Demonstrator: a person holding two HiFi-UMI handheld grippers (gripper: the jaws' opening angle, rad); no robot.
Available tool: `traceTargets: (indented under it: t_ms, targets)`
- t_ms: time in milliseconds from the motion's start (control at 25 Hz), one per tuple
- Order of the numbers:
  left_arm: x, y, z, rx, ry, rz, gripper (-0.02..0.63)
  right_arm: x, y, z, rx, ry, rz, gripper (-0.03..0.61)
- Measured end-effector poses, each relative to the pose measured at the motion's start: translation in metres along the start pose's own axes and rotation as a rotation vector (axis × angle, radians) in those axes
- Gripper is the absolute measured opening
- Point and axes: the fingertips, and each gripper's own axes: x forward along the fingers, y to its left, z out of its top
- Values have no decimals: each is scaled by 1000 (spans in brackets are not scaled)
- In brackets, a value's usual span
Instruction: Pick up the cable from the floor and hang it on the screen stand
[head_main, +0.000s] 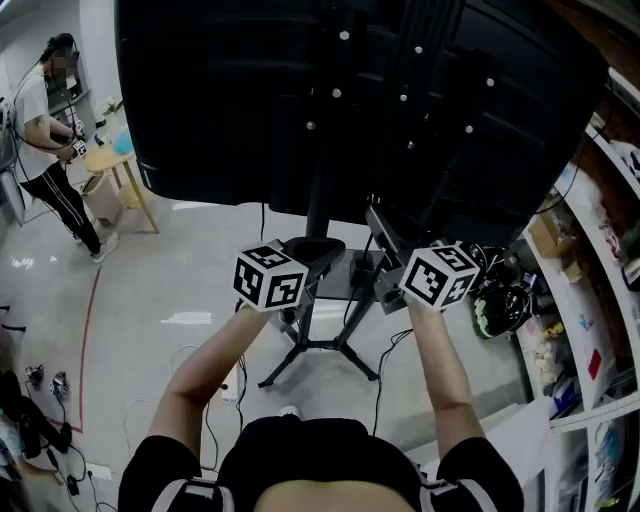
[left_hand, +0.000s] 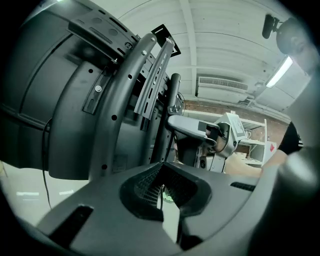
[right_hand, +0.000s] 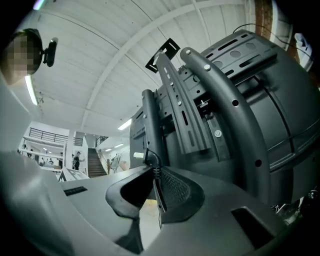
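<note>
right tongs (right_hand: 156, 189) pinch the black cable (right_hand: 152, 164) beside the screen stand (right_hand: 150, 125); left tongs (left_hand: 161, 191) narrow, pads together.

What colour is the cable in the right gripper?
Black. The cable shows best in the right gripper view, pinched at the jaw tips.
</note>
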Motion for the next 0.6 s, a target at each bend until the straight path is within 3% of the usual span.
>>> traceTargets:
  t_ms: [440, 600]
  targets:
    - [23, 9, 44, 22, -36, -64, 6, 24, -16, 42, 9, -46, 13, 63]
    - [27, 14, 63, -34, -61, -59, 6, 34, -16, 66, 7, -45, 54, 63]
